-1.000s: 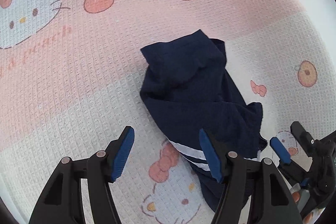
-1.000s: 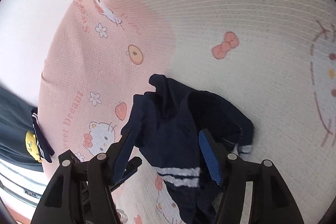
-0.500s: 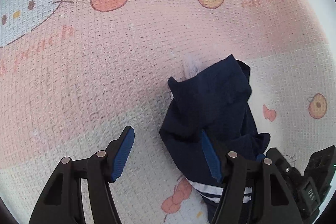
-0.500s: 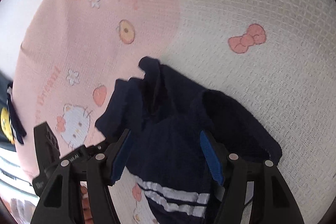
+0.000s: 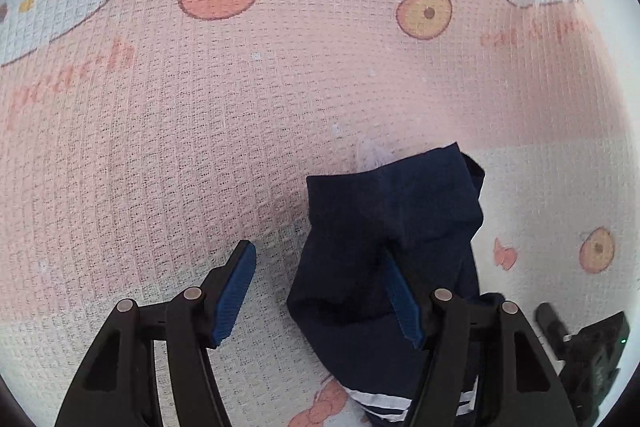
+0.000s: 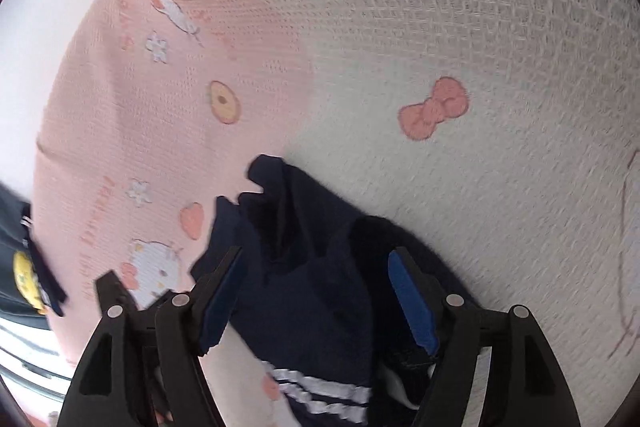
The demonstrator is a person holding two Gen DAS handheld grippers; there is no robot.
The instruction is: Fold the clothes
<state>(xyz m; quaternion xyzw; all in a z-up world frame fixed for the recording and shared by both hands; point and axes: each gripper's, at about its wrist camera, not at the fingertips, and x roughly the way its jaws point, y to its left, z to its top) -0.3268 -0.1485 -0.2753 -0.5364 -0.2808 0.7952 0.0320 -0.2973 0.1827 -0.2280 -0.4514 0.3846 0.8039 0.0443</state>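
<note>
**Two open grippers close in on a rumpled navy garment**

A small dark navy cloth garment with two white stripes near one edge lies crumpled on a pink-and-cream waffle-weave blanket printed with cartoon cats, bows and apples. It sits where the pink band meets the cream one, bunched into soft ridges instead of lying flat.

It looks light, limp and thin, the sort of fabric that sags the moment a corner is lifted and slides easily over itself. It is not fragile, but a grip in the middle would only gather a wad. The better hold, I would say, is on an edge or corner: the far hem toward the pink band, or the striped edge nearest the tools, so the piece can be drawn out flat before folding.

The left gripper points steeply down at the blanket, its jaws well apart and empty; one blue pad hovers above bare blanket, the other above the garment's near side. The right gripper also tilts down, straddling the bunched middle. Its jaws have just been opening, with cloth lying between them but no pad visibly pressing on it. Each tool shows at the edge of the other's view, so the two are close together.
</note>
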